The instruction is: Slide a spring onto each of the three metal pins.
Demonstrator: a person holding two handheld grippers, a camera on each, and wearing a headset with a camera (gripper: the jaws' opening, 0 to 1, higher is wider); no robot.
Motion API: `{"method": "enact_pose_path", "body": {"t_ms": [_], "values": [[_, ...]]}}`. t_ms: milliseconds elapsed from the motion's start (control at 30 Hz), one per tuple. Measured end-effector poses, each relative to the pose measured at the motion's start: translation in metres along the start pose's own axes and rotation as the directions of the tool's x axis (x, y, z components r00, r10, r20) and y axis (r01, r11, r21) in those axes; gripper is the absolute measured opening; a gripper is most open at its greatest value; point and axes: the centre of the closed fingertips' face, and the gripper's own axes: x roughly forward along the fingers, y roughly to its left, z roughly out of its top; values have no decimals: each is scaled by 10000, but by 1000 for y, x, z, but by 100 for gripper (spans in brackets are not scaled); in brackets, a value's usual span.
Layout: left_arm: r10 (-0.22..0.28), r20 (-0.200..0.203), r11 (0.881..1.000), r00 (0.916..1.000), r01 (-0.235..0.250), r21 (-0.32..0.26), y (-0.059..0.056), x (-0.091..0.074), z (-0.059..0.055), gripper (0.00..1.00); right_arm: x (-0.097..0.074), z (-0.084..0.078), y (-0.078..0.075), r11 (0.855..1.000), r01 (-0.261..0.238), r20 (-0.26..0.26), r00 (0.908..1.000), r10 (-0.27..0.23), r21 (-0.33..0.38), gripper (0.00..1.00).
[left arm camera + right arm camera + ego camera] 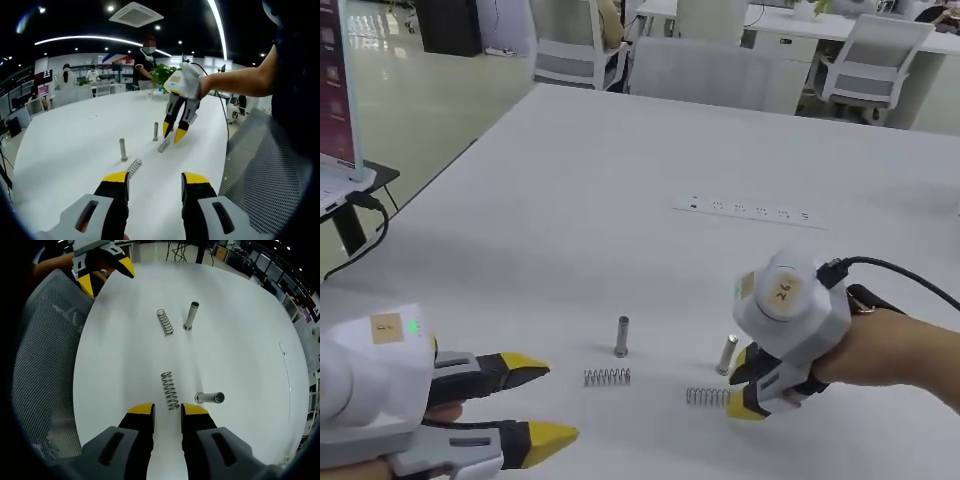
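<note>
Head view: coiled wire spring (708, 396) at right gripper (745, 385) jaws, narrowly parted, empty; left gripper (548, 400) jaws wide, empty

Two bare springs (607, 377) beside two upright pins (622, 336)

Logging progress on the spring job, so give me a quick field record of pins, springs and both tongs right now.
pins: two upright silver metal pins, both bare
springs: two silver coil springs lying flat on the white table
left tongs: open, empty, away from the parts
right tongs: open, tips at one spring's end
fitted: none
</note>
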Motion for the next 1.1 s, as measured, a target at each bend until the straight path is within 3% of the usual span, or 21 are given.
{"method": "enact_pose_path", "body": {"t_ms": [733, 1100], "values": [[-293, -66, 9995, 9995, 294, 151, -6, 5, 3, 34, 13, -5, 2, 9993, -80, -436, 9990, 65, -359, 8], [-995, -317, 9928, 9945, 1013, 631, -20, 22, 12, 34, -5, 4, 13, 9993, -179, -113, 9998, 176, -319, 8]]}}
